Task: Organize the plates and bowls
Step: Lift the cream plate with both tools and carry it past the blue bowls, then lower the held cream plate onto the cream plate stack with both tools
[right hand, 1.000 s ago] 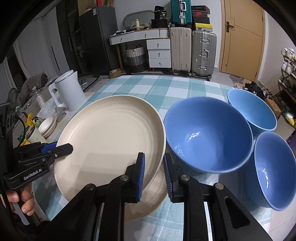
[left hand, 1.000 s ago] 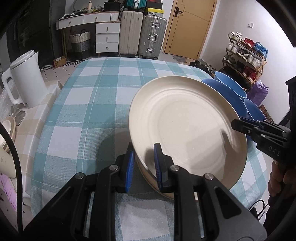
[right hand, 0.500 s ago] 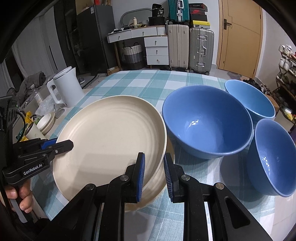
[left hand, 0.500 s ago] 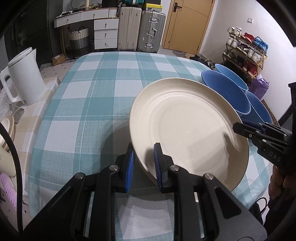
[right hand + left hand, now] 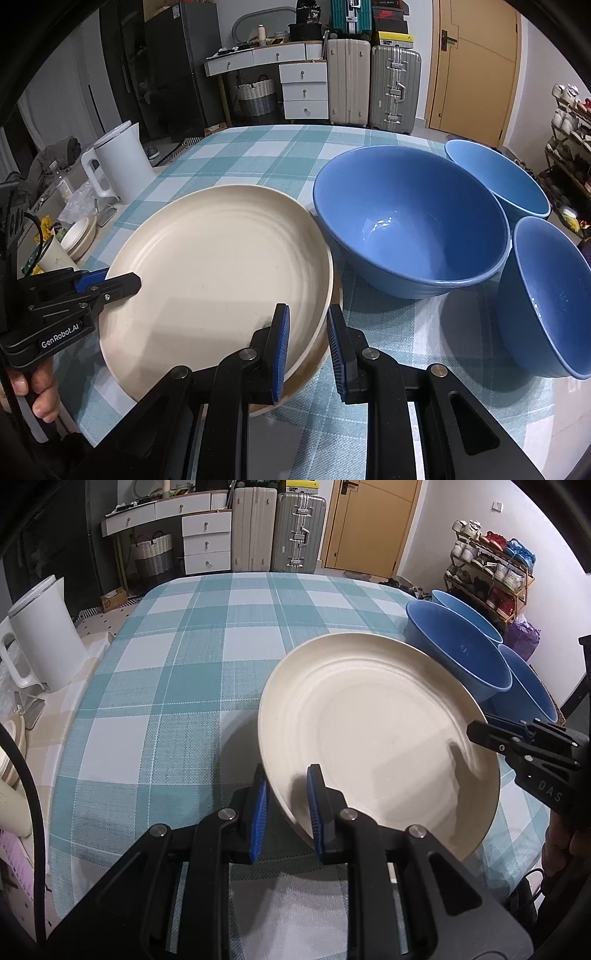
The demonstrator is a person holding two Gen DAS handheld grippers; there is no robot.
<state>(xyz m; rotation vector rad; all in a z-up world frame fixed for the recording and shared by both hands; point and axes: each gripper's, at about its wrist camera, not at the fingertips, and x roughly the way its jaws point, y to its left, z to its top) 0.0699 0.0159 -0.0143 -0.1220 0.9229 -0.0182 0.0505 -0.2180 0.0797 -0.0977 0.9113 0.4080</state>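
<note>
Straddling opposite rims of a cream plate [image 5: 376, 738], both grippers have their blue ribbed jaws around its edge: the left gripper [image 5: 285, 808] takes the near-left rim and the right gripper [image 5: 307, 347] the rim nearest the bowls, each pair of jaws spread a little wider than the thin rim, so whether they actually pinch it I cannot tell. The plate is round, shallow and matte, with faint concentric ridges ringing its flat well, and it sits tilted over a second cream plate [image 5: 314, 365] whose edge peeks out beneath it. Both lie on the tabletop [image 5: 192, 657], covered in a woven teal-and-white check cloth. Just beside the plates stands a large, deep, glossy blue bowl [image 5: 410, 221], with two smaller blue bowls [image 5: 546, 295] close behind and beside it. A smooth white kettle [image 5: 40, 635] stands off the tabletop's left edge.
</note>
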